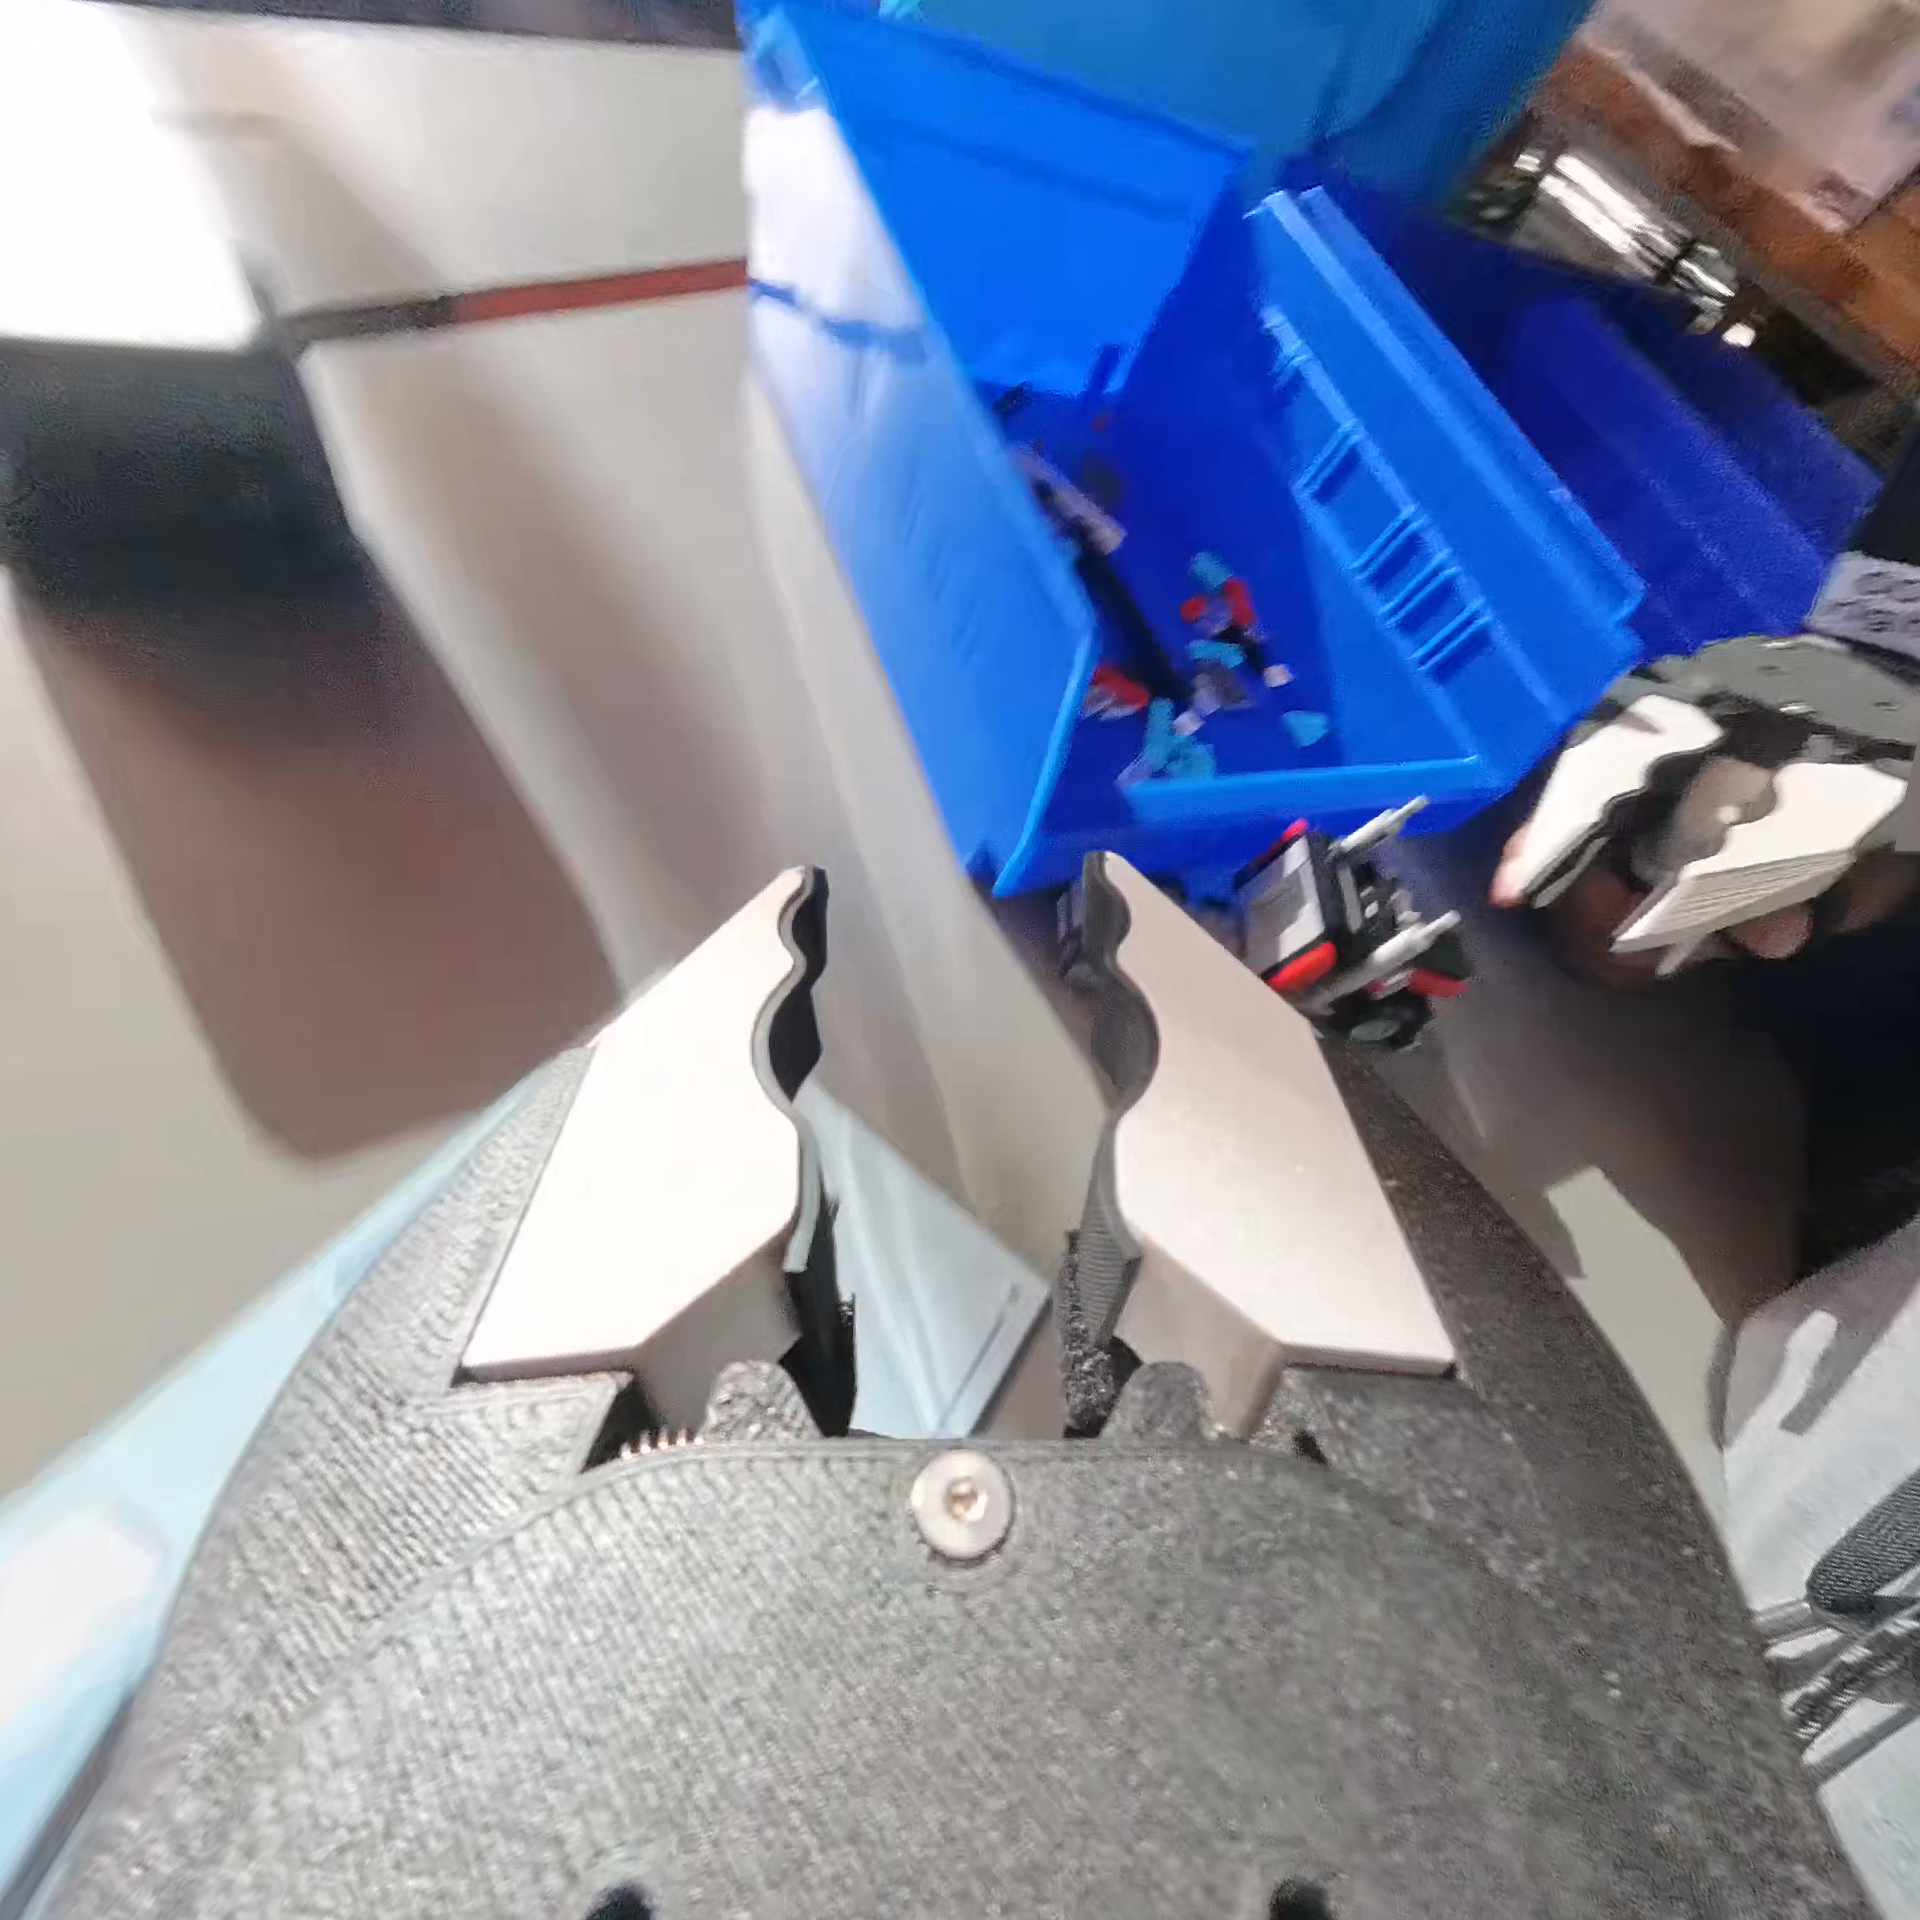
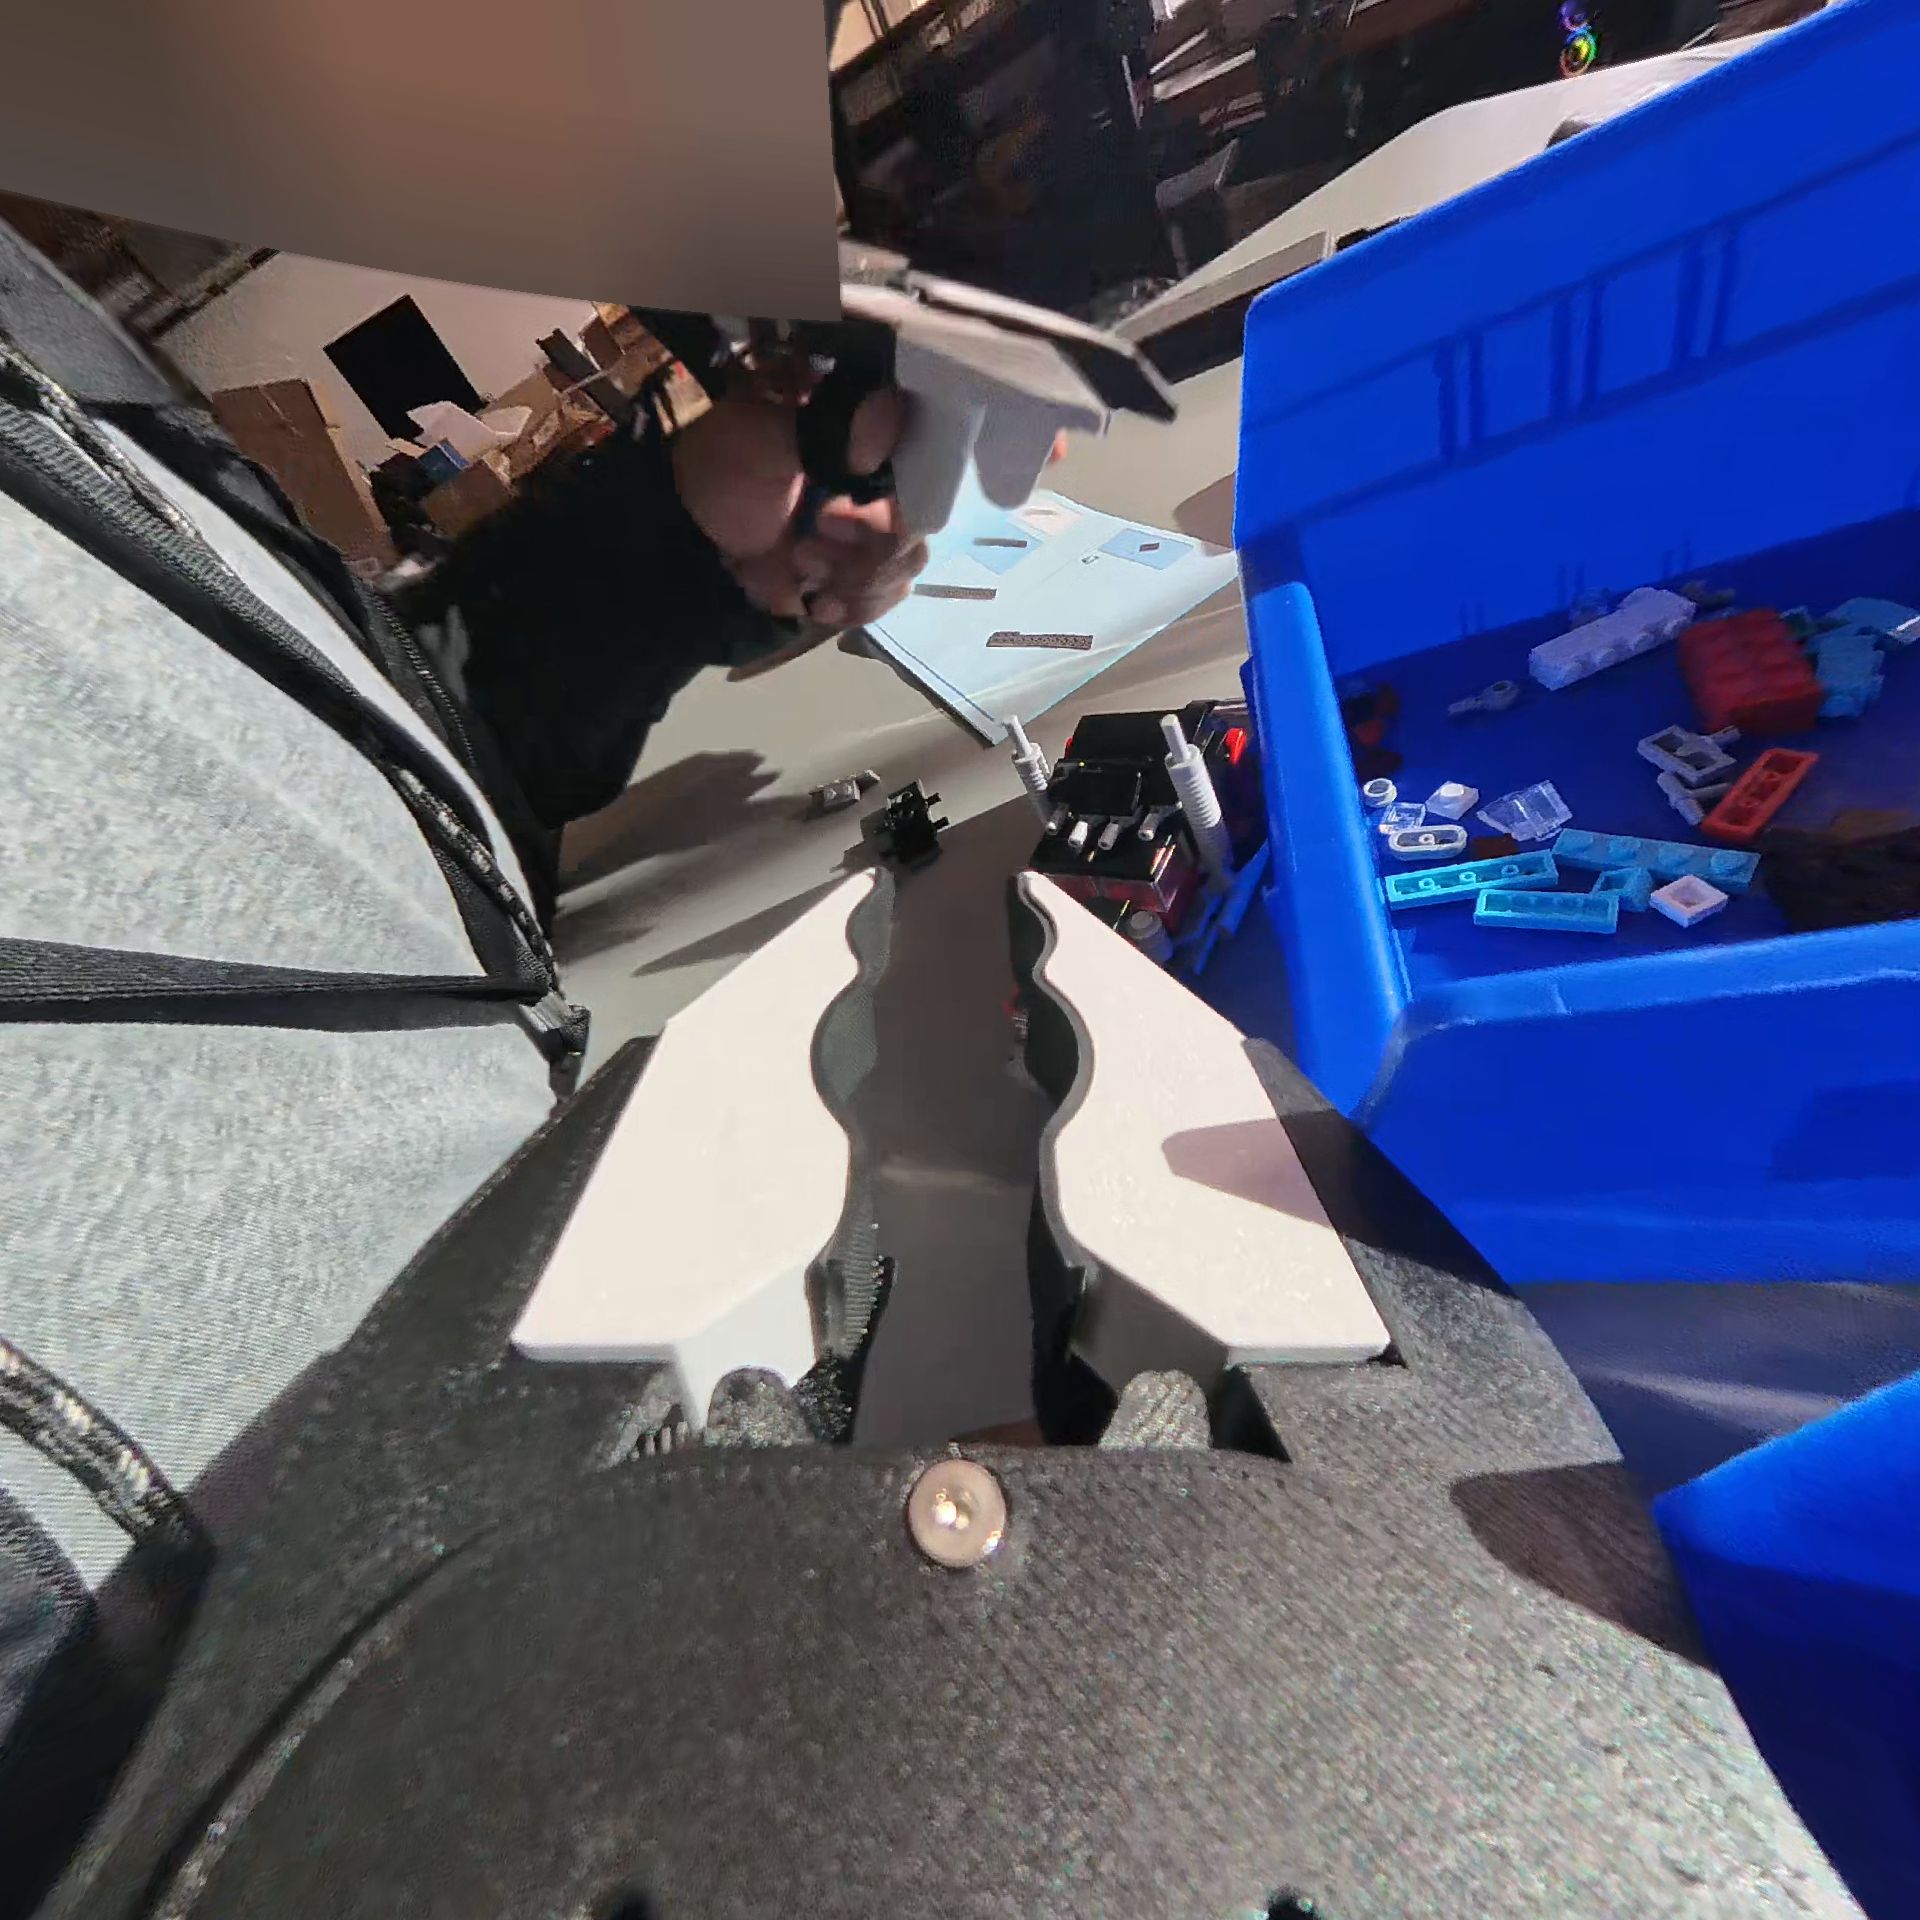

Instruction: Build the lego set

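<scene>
Lego truck [image 2: 1138, 821] black with red trim, grey exhaust stacks, beside blue bin [image 2: 1330, 831], both grippers released, empty

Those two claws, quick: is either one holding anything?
Left gripper: open, holding nothing.
Right gripper: open, holding nothing.

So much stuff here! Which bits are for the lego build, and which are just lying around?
For the build:
- half-built truck
- loose bricks in the blue bin
- instruction sheet
- two small pieces on the table
- left gripper and right gripper, both open, empty

Lying about:
- cardboard boxes
- second blue bin
</scene>
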A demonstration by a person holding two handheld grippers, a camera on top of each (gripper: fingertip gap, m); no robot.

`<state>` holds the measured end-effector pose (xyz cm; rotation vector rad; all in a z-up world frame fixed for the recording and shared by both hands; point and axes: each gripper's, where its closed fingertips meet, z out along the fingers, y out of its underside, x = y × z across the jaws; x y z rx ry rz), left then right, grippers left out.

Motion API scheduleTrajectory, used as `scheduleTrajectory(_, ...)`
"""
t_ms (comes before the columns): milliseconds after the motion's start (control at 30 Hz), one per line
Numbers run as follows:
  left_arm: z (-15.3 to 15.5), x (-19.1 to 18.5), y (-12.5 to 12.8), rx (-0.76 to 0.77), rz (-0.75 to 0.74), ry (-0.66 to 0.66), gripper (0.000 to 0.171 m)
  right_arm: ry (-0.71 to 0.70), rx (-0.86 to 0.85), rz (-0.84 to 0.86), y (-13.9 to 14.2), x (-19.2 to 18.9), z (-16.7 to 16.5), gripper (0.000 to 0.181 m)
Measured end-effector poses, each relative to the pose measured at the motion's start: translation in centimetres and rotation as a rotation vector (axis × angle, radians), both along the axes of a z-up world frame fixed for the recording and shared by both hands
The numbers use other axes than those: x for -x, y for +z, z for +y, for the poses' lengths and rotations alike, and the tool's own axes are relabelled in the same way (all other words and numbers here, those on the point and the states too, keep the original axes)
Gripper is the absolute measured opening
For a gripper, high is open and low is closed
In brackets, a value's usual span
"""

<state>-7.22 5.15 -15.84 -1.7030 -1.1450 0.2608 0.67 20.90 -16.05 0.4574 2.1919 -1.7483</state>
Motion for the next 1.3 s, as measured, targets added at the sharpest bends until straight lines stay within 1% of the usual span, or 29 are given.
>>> scheduleTrajectory(100, -1.9, -1.7, -1.9, -0.011, -0.016, 0.111, 0.052, -0.027, -0.024, 0.020, -0.3, 0.2, -0.1, 0.024)
scheduleTrajectory(233, -2.4, -2.4, -2.7, -0.014, 0.017, 0.164, 0.052, -0.071, -0.040, 0.045, -0.4, 0.7, 0.0, 0.025)
scheduleTrajectory(333, -2.0, -2.5, -3.5, 0.000, 0.025, 0.163, 0.051, -0.094, -0.047, 0.055, -0.5, 0.9, 0.0, 0.025)
scheduleTrajectory(400, -1.9, -2.5, -3.3, 0.017, 0.048, 0.157, 0.051, -0.108, -0.053, 0.059, -0.5, 1.1, 0.0, 0.025)
scheduleTrajectory(667, -2.0, -2.5, -4.0, -0.022, -0.018, 0.151, 0.050, -0.117, -0.069, 0.058, -0.8, 1.1, -0.1, 0.022)
scheduleTrajectory(800, -2.1, -2.5, -4.0, -0.043, -0.030, 0.149, 0.050, -0.111, -0.058, 0.047, -0.6, 1.1, 0.0, 0.019)
scheduleTrajectory(1067, -2.0, -2.6, -4.1, -0.050, -0.044, 0.142, 0.050, -0.109, -0.053, 0.041, -0.6, 1.1, 0.0, 0.019)
scheduleTrajectory(1167, -2.0, -2.6, -4.2, -0.047, -0.045, 0.139, 0.050, -0.114, -0.057, 0.044, -0.6, 1.1, 0.0, 0.022)
scheduleTrajectory(1300, -1.9, -2.7, -4.2, -0.047, -0.050, 0.134, 0.050, -0.136, -0.057, 0.059, -0.5, 1.1, 0.0, 0.031)
